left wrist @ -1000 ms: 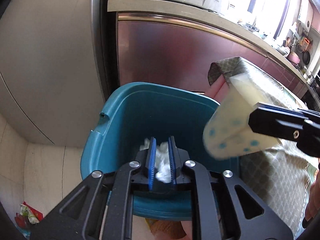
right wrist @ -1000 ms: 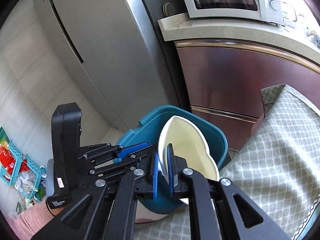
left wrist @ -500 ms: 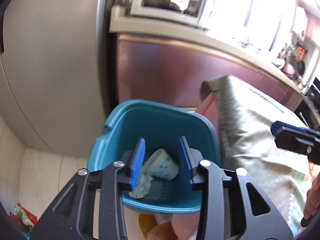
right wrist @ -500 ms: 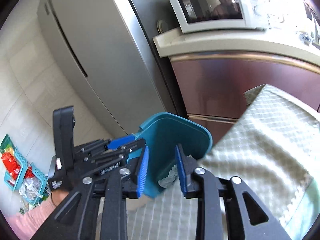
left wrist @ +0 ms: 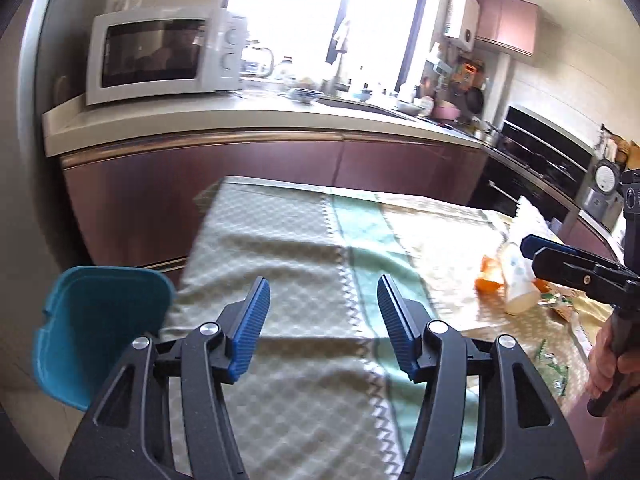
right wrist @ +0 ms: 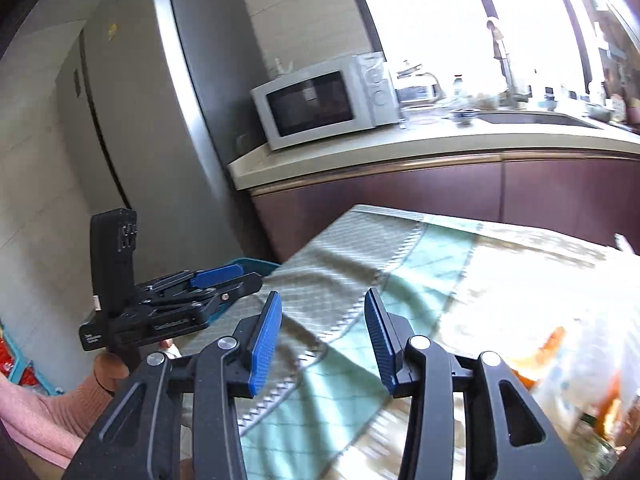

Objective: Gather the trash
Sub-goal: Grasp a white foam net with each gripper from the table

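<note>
My left gripper [left wrist: 323, 322] is open and empty above the near left part of the checked tablecloth [left wrist: 280, 240]. The teal bin [left wrist: 96, 328] stands on the floor at the table's left end, left of the gripper. A paper cup with blue dots [left wrist: 518, 280] lies on its side at the table's right, beside orange wrappers [left wrist: 490, 278] and green scraps [left wrist: 554, 364]. My right gripper [right wrist: 322, 342] is open and empty over the cloth [right wrist: 400, 280]; it also shows in the left wrist view [left wrist: 568, 260] near the cup. Orange and white litter [right wrist: 560, 360] is blurred at lower right.
A microwave [left wrist: 160, 54] sits on the counter [left wrist: 240, 120] behind the table, with maroon cabinets [left wrist: 240, 184] below. A steel fridge [right wrist: 152, 140] stands to the left. An oven [left wrist: 540, 152] is at far right. The left gripper shows in the right wrist view [right wrist: 180, 300].
Both grippers dropped their loads, tissue and paper cup, into the bin, opened wide, then swung up and right from the bin to over the table.
</note>
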A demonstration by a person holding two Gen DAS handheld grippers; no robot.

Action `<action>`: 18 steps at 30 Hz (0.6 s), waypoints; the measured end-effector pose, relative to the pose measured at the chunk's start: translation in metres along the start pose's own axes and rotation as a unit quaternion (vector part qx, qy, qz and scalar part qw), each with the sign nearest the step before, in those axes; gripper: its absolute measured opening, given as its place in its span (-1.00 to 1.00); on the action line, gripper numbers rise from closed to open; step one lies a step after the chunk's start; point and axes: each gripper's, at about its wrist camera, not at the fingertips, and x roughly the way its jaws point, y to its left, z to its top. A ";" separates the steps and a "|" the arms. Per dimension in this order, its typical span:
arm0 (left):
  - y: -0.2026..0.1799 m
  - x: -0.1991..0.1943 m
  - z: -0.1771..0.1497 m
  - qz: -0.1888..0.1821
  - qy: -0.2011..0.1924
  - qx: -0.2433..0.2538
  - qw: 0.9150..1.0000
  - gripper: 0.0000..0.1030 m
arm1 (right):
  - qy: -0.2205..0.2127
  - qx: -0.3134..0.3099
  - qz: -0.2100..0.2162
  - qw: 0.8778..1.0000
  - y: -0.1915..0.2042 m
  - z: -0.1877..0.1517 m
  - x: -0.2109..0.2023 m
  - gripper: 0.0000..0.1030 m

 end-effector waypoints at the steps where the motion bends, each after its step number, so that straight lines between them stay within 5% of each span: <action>1: -0.017 0.004 0.000 -0.015 0.003 0.009 1.000 0.08 | -0.006 0.007 -0.018 1.000 -0.010 -0.003 -0.009 -0.20; 10: -0.145 0.048 0.000 -0.120 0.030 0.075 0.990 0.19 | -0.050 0.049 -0.157 0.985 -0.099 -0.019 -0.071 -0.19; 18: -0.195 0.081 0.000 -0.160 0.060 0.083 0.982 0.22 | -0.037 0.055 -0.187 0.980 -0.132 -0.033 -0.065 -0.19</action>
